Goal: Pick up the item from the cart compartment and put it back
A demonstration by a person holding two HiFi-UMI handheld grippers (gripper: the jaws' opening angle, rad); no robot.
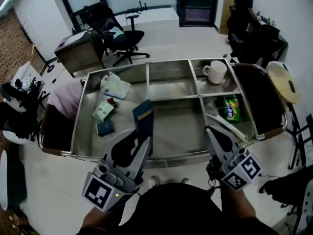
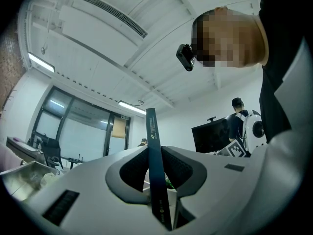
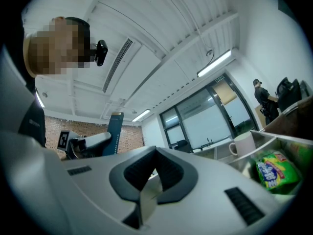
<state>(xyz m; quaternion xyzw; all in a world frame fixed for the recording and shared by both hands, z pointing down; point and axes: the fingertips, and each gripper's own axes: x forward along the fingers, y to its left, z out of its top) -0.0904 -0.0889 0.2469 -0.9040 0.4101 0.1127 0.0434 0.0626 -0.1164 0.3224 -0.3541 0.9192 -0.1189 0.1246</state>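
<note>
Above the cart's (image 1: 79,122) large compartment, the left gripper (image 1: 142,143) is pinching the slim dark blue box (image 1: 143,117) upright by its lower end while the right gripper (image 1: 211,130) is idling closed and empty, so the tall box is probably risking tilting and slipping out.

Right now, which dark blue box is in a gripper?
The taller dark blue box, upright in the left gripper; the smaller blue one lies flat in the cart.
</note>
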